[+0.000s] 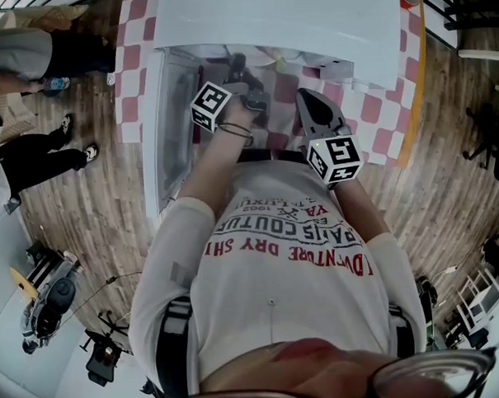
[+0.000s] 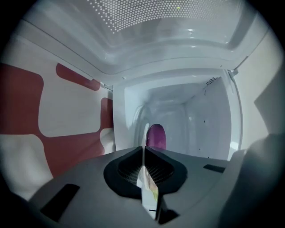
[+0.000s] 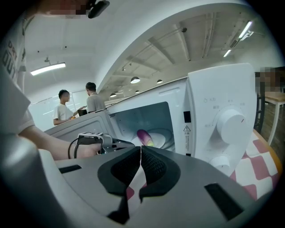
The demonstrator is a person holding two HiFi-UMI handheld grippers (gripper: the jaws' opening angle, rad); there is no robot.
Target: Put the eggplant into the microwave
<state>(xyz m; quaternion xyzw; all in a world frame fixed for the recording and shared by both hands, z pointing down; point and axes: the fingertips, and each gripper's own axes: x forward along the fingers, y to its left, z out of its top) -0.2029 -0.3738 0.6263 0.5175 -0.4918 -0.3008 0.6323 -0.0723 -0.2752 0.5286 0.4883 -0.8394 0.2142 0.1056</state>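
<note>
The purple eggplant (image 3: 143, 136) lies on the white turntable plate (image 3: 164, 137) inside the open white microwave (image 3: 209, 102), its yellow-green end toward the opening. In the left gripper view the eggplant (image 2: 156, 136) shows just past my left gripper (image 2: 143, 151), whose jaws are together; only a pale, yellow-green sliver shows in the slit. From the head view the left gripper (image 1: 246, 85) reaches into the microwave (image 1: 274, 11) mouth. My right gripper (image 3: 140, 149) is shut and empty, held in front of the control panel; the head view shows the right gripper (image 1: 310, 101) beside the left.
The microwave door (image 1: 166, 132) stands open to the left. Two knobs (image 3: 230, 122) sit on the panel at the right. The red-and-white checked tablecloth (image 1: 369, 106) covers the table. Two people (image 3: 64, 109) stand in the background, and another person (image 1: 33, 154) is at the left.
</note>
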